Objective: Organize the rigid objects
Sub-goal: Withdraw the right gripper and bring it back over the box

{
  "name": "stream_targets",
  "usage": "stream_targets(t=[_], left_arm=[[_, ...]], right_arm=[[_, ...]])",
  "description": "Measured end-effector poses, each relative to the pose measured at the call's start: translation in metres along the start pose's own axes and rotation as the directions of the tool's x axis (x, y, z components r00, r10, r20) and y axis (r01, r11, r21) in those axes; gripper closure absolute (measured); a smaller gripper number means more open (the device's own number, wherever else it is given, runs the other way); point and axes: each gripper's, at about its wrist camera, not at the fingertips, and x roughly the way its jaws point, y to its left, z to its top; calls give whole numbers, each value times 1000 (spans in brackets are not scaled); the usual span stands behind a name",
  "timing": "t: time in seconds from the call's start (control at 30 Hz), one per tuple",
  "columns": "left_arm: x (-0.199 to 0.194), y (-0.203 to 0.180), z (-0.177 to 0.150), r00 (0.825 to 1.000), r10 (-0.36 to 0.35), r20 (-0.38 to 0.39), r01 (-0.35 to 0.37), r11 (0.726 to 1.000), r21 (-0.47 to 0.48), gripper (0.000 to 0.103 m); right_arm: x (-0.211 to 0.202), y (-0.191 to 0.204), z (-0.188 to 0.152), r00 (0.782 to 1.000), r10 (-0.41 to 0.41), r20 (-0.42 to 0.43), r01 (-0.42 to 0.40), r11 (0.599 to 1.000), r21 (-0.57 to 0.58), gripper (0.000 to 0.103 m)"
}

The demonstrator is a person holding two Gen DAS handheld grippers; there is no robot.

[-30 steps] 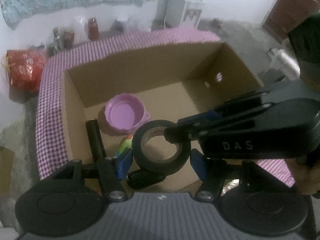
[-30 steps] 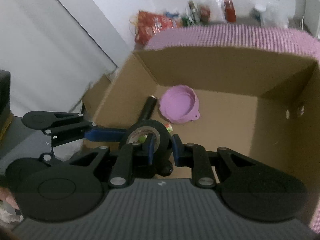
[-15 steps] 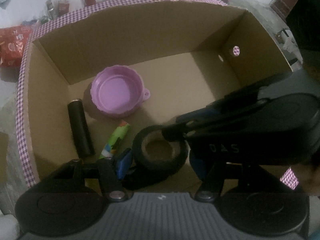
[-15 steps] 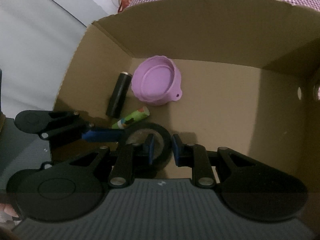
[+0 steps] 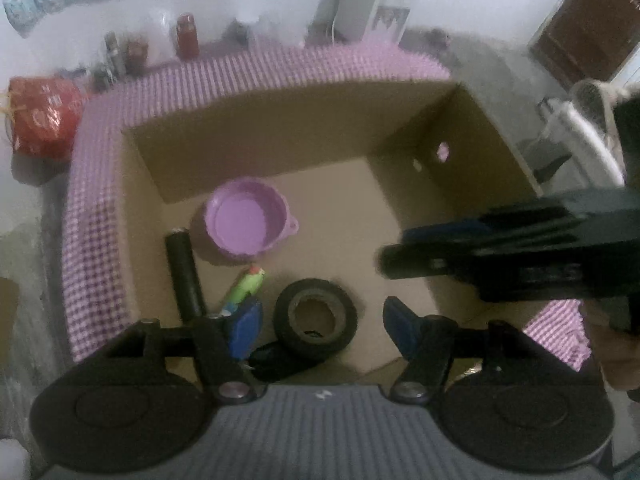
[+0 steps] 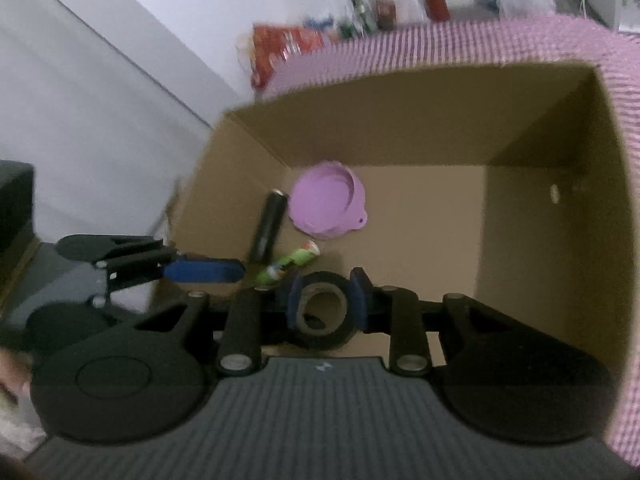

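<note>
The black tape roll [image 5: 316, 318] lies flat on the floor of the cardboard box [image 5: 256, 140], near its front wall. My right gripper [image 5: 394, 252] hangs above and to the right of it. Its jaws are opening and nothing is between them. In the right wrist view the tape roll [image 6: 320, 312] shows through the gap of the right gripper [image 6: 326, 300], untouched. My left gripper [image 5: 320, 328] is above the roll with jaws opening and holds nothing. Its blue finger [image 6: 204, 272] shows at the box's left edge.
Also in the box are a purple bowl [image 5: 250, 218], a black cylinder [image 5: 184, 276], a green tube [image 5: 244, 290] and a small black object [image 5: 276, 356]. Purple checked cloth [image 5: 96, 240] surrounds the box. A red bag [image 5: 40, 120] and jars [image 5: 186, 36] stand behind it.
The right gripper carried the tape roll down into the box, let go of it and drew back up to the right. The roll now rests on the box floor. Both cameras rose.
</note>
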Motion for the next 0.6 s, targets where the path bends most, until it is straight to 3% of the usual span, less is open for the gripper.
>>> stream_targets(t=[0.17,0.4,0.5,0.6], left_arm=[[-46,-6,-19,992,-1,126,-1,1000,19,32],[-94,-26,-76,950,-32,312,25,999,29,29],[-96,-39,-109,931,-18,365,2,999,45,28],[-83,-49,-138,926,-14,377,-1,999,39,28]], right_arm=[[-62,6,-33,987,38,156,-37,999,-4,72],[-123,5,-97,946,102,308,-113,993,18,63],[-131,1,-131,934,80,347,-95,995,29,59],[-126,-8,-160,933,37,357,-65,996,67,58]])
